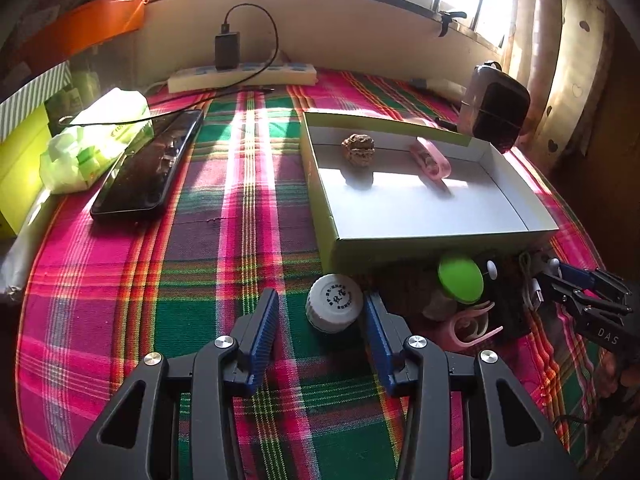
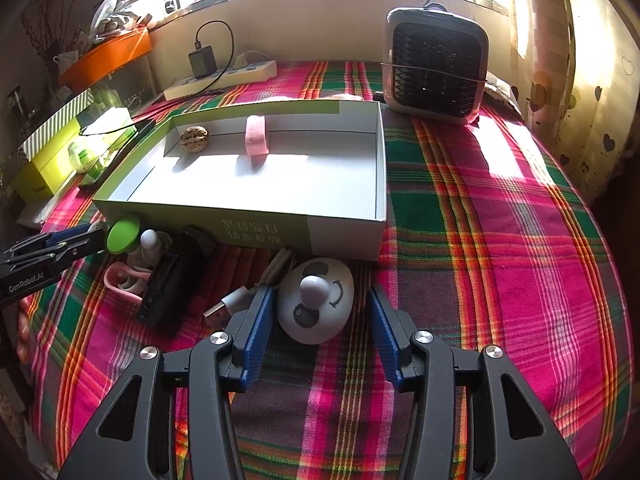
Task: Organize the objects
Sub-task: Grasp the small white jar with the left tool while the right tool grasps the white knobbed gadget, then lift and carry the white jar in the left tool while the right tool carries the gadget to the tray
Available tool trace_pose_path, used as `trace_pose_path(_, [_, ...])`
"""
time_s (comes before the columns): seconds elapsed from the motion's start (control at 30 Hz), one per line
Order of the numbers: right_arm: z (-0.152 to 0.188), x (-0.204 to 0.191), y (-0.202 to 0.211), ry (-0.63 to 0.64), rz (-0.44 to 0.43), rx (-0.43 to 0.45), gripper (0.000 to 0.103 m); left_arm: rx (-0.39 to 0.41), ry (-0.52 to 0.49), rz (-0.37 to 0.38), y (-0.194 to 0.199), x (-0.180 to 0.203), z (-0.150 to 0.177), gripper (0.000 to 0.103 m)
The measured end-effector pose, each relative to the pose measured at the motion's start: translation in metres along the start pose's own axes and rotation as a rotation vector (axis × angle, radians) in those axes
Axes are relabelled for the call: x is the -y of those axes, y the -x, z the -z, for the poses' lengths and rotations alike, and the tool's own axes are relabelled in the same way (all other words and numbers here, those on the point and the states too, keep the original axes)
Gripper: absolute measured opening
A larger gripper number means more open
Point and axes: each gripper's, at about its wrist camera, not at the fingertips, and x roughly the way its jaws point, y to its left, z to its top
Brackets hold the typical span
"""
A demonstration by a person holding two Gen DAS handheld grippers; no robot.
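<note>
An open white box (image 1: 440,216) (image 2: 344,200) lies on the plaid cloth and holds a walnut (image 1: 358,149) (image 2: 194,139) and a pink clip (image 1: 430,158) (image 2: 256,136). My left gripper (image 1: 320,316) is open around a white bottle cap (image 1: 334,307), which sits between its blue pads. My right gripper (image 2: 320,312) is open around a white panda-face dome (image 2: 316,300) in front of the box. Beside the box front lie a green lid (image 1: 460,278) (image 2: 123,235), a pink hook (image 1: 472,326) (image 2: 120,278), a black device (image 2: 172,280) and a USB cable (image 2: 228,304).
A phone (image 1: 148,166) and a tissue pack (image 1: 96,142) lie at the left. A power strip with charger (image 1: 240,74) (image 2: 220,78) sits at the back wall. A small fan (image 2: 436,66) (image 1: 494,112) stands at the back right. Green and orange boxes stand at the far left.
</note>
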Motion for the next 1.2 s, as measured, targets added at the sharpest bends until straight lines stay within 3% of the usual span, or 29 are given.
trace_pose_path(0.23, [-0.0004, 0.0002, 0.0, -0.006, -0.005, 0.002, 0.04, 0.003, 0.017, -0.019, 0.0006, -0.0035, -0.0001, 0.027])
trace_pose_path(0.3, [-0.0004, 0.0006, 0.0003, -0.01, -0.006, 0.004, 0.033, 0.003, 0.019, -0.018, 0.0007, -0.0038, 0.0002, 0.027])
trace_pose_path(1.2, [0.0011, 0.0028, 0.0032, -0.037, -0.028, 0.013, 0.033, 0.006, 0.014, -0.016, 0.0032, -0.0025, 0.0032, 0.026])
